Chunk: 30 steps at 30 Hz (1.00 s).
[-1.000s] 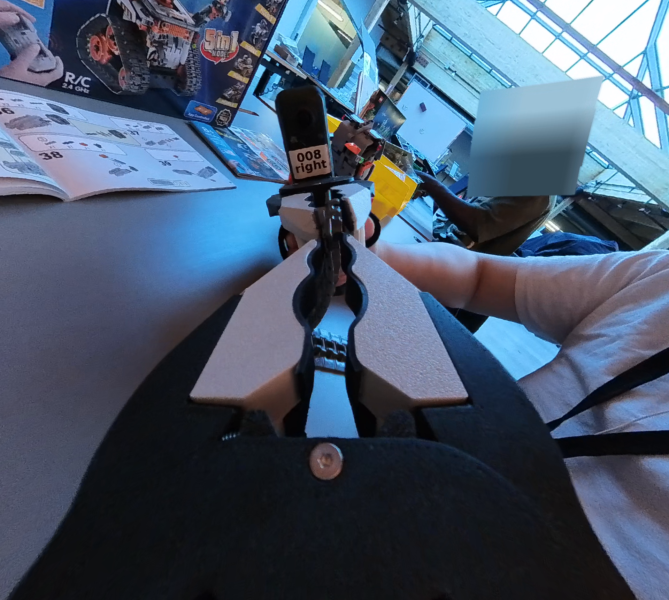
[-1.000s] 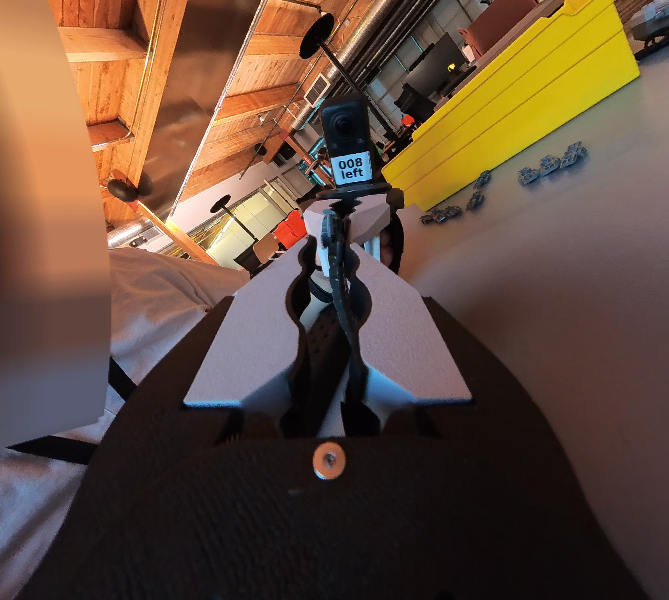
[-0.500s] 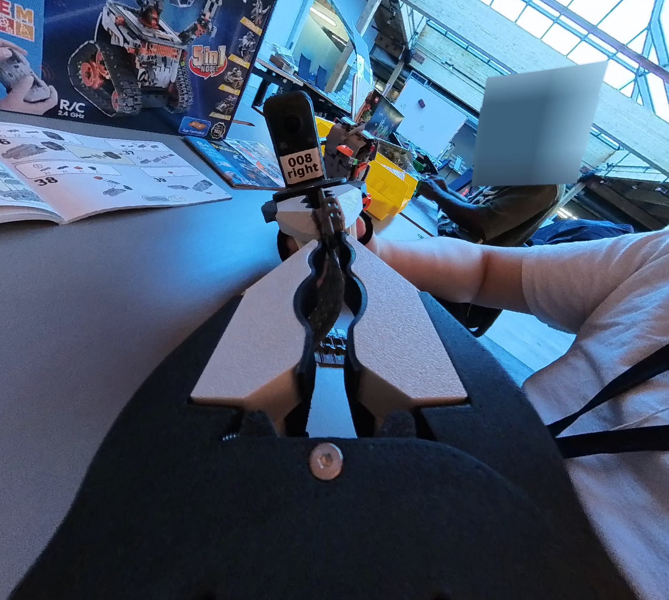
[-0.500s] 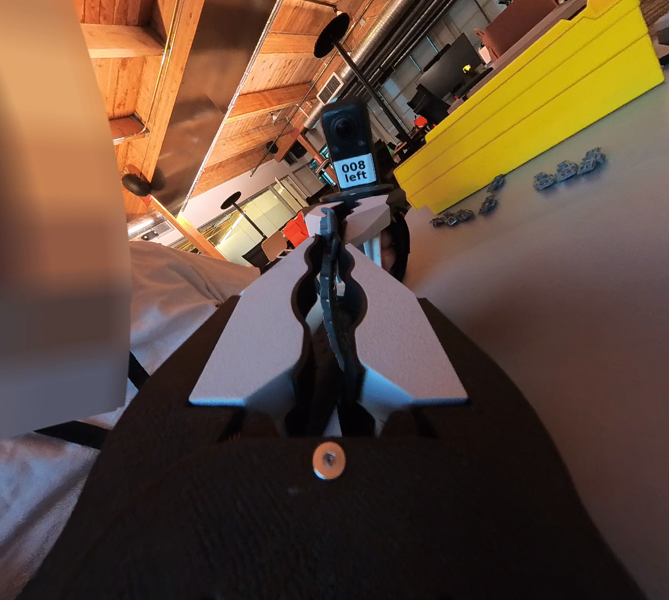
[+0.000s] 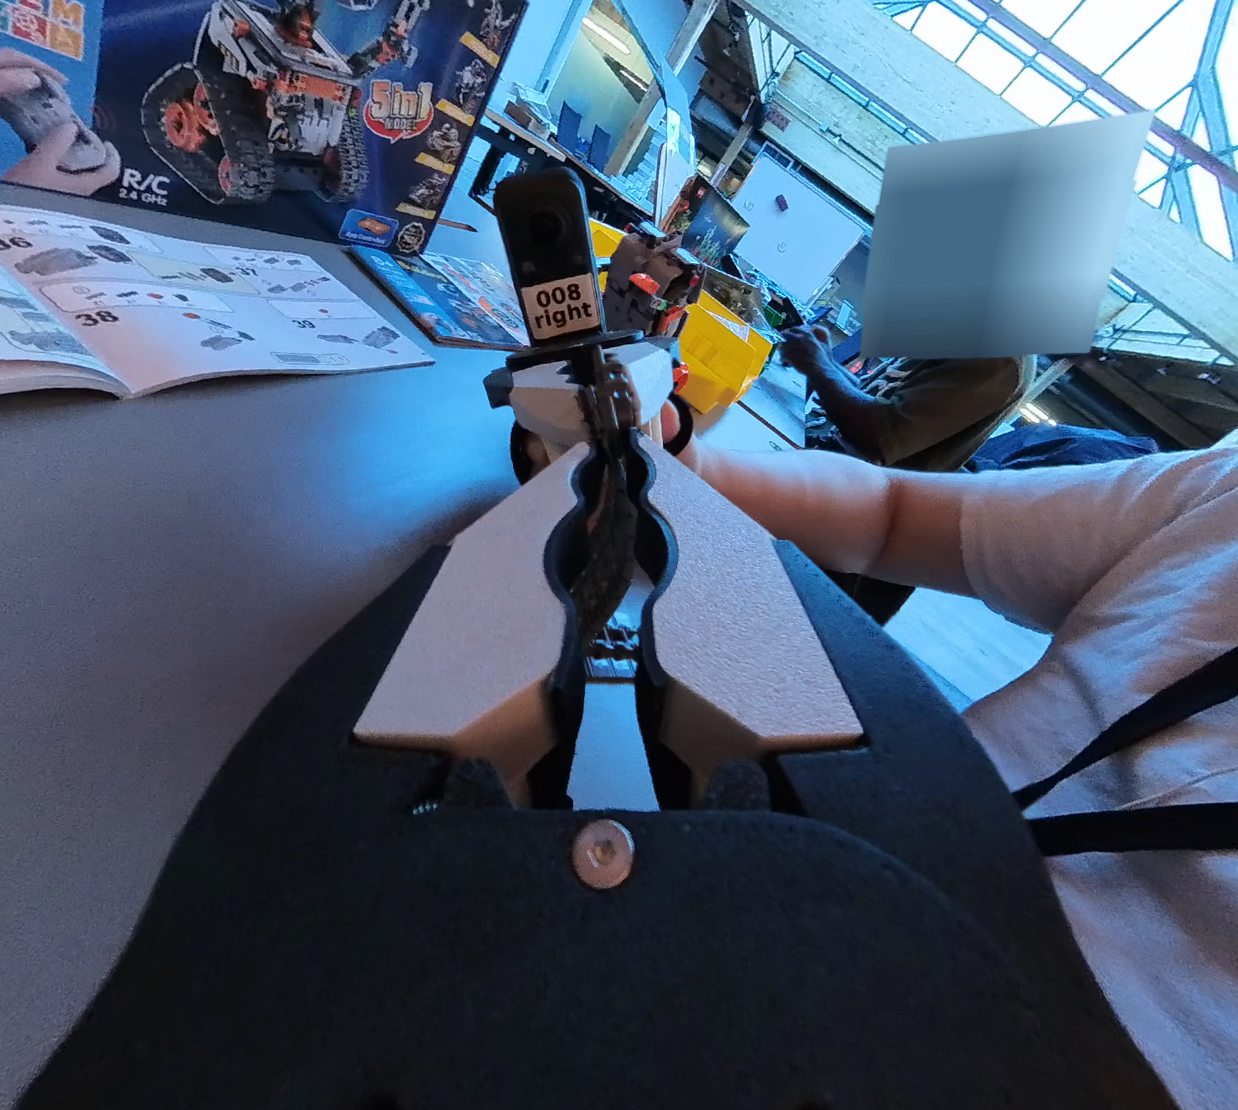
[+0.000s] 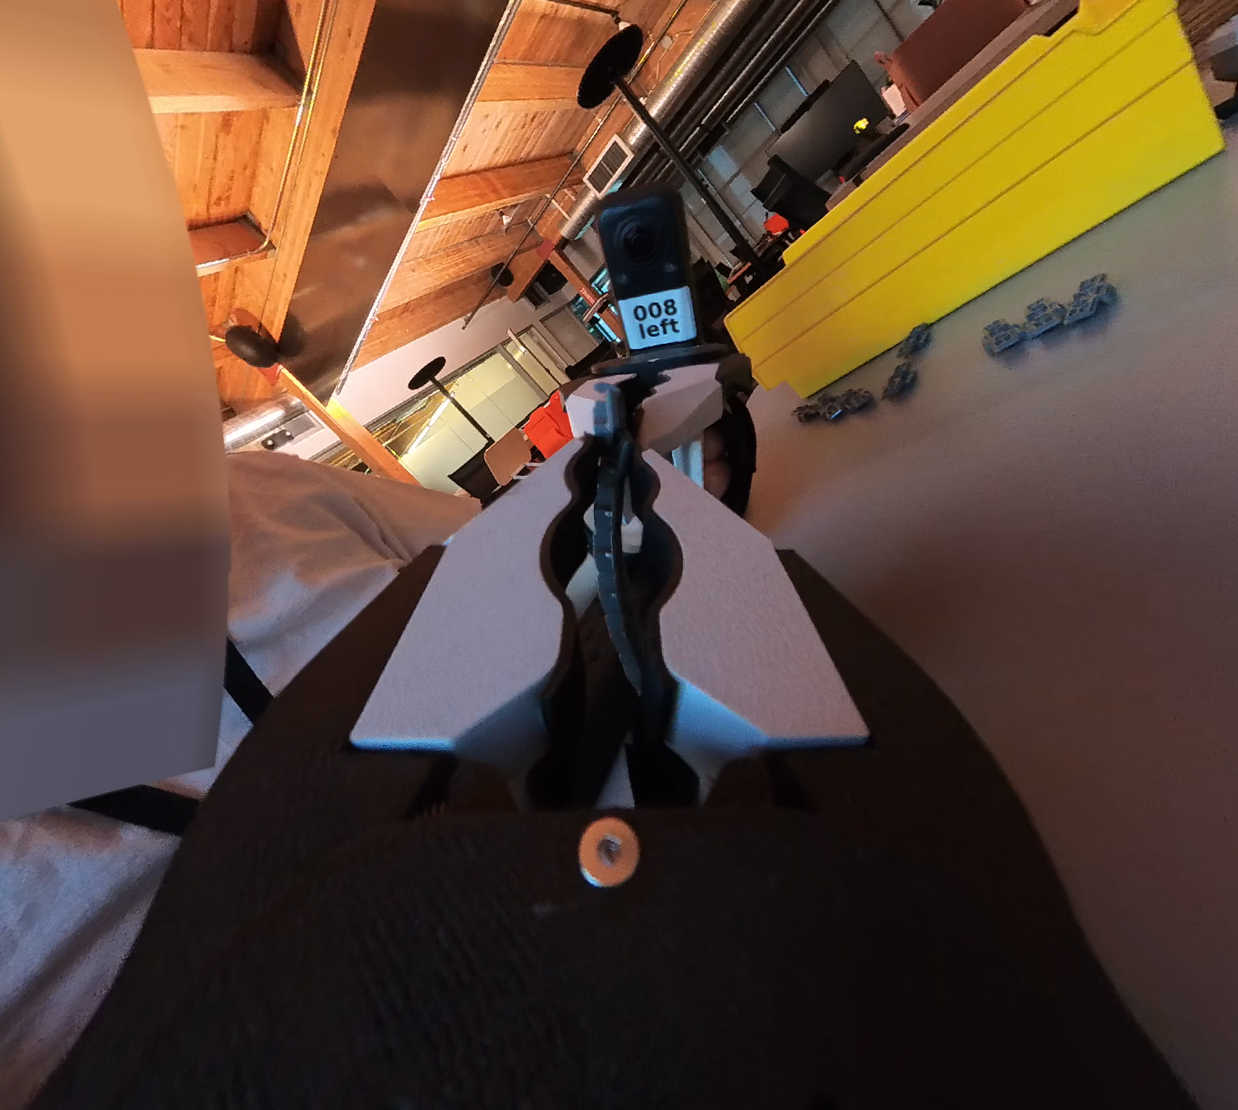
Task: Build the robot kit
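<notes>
My left gripper (image 5: 608, 451) is shut on one end of a black toothed track strip (image 5: 603, 562), a chain of small links. My right gripper (image 6: 613, 451) is shut on the other end of the same strip (image 6: 620, 582). The two grippers face each other tip to tip just above the grey table, and the short strip runs between them. The right gripper (image 5: 589, 391) shows straight ahead in the left wrist view. The left gripper (image 6: 646, 408) shows straight ahead in the right wrist view. A hand holds each one.
A robot kit box (image 5: 268, 39) stands at the back left behind an open instruction booklet (image 5: 174, 300). A part-built model (image 5: 650, 287) and yellow bins (image 5: 720, 344) lie beyond. A long yellow bin (image 6: 1005, 193) and loose grey track links (image 6: 1045, 320) lie on the table. Another person (image 5: 904, 408) sits behind. My two grippers' fingertips are within a few centimetres of each other.
Both grippers stay shut on the strip and close together. Both views have tilted a little, and the strip between the tips bends slightly differently.
</notes>
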### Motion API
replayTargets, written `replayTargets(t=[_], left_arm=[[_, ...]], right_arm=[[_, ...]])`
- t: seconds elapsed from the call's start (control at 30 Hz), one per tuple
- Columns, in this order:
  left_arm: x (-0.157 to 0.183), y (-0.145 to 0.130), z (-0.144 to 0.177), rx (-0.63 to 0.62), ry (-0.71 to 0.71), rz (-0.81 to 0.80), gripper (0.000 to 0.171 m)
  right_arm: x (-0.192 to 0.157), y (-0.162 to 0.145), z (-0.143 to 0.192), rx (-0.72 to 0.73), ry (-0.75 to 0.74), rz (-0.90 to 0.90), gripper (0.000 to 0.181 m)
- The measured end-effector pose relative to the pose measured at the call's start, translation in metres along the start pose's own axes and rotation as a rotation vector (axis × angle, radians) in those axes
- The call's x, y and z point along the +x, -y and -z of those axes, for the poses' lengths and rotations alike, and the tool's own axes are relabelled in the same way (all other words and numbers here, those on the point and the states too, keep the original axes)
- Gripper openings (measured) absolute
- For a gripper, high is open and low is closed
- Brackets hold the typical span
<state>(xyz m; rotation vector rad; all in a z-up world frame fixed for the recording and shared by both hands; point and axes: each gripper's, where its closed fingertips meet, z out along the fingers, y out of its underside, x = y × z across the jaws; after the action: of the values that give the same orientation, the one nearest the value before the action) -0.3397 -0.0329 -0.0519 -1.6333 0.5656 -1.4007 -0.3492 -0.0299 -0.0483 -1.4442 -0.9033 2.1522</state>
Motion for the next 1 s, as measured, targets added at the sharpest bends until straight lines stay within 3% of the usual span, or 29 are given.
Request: replayTargets(t=[0.23,0.63,0.9,1.0], left_arm=[[0.000,-0.005,-0.002,-0.026,-0.011,0.021,0.002],[-0.003,-0.007,-0.001,-0.036,-0.003,0.041,0.002],[-0.007,-0.014,-0.003,-0.095,0.069,-0.045,0.002],[-0.009,-0.017,-0.004,-0.116,0.097,-0.079,0.003]], right_arm=[[-0.003,0.005,0.006,0.032,0.032,-0.038,0.011],[0.006,0.000,0.011,-0.054,-0.062,0.011,0.023],[0.010,-0.001,0.014,-0.126,-0.160,-0.173,0.036],[0.006,0.000,0.011,-0.094,-0.155,-0.274,0.038]])
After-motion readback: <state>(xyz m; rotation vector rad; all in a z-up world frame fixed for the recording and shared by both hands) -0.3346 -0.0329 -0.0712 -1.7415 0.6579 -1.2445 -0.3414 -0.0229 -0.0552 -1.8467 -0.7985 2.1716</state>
